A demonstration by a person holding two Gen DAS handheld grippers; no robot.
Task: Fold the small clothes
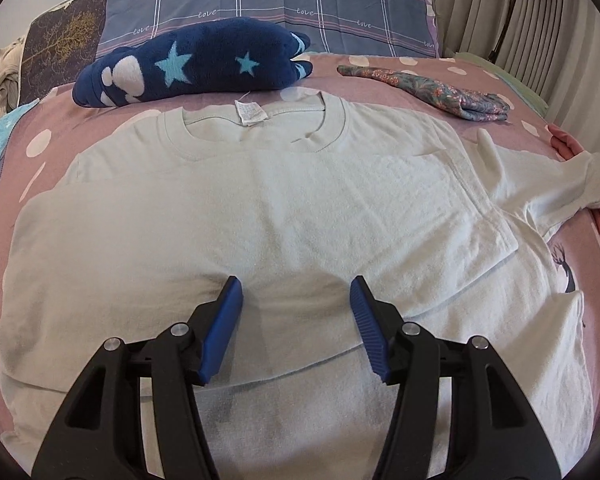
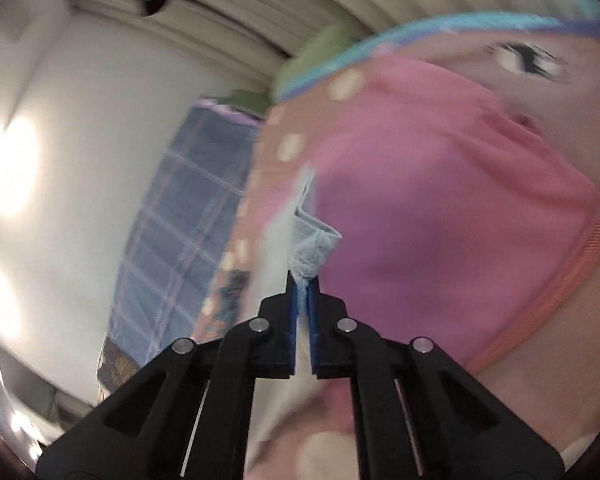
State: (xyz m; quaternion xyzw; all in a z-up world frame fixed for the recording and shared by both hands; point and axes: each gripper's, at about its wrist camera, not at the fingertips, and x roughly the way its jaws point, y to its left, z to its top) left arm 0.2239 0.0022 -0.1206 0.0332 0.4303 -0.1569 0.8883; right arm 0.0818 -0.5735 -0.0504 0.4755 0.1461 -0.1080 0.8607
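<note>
The pale mint cotton T-shirt [image 1: 260, 216] lies flat on the pink polka-dot bed [image 1: 40, 140], its lower body spread under the left gripper [image 1: 296, 292], whose jaws stand wide apart; the right gripper [image 2: 303, 280] has its jaws clamped on a bunched sleeve edge

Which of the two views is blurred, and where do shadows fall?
The right wrist view is smeared by motion, only the right tool pinching pale cloth looks fairly sharp; the left wrist view is sharp, the open left tool shading the T-shirt beneath.
</note>
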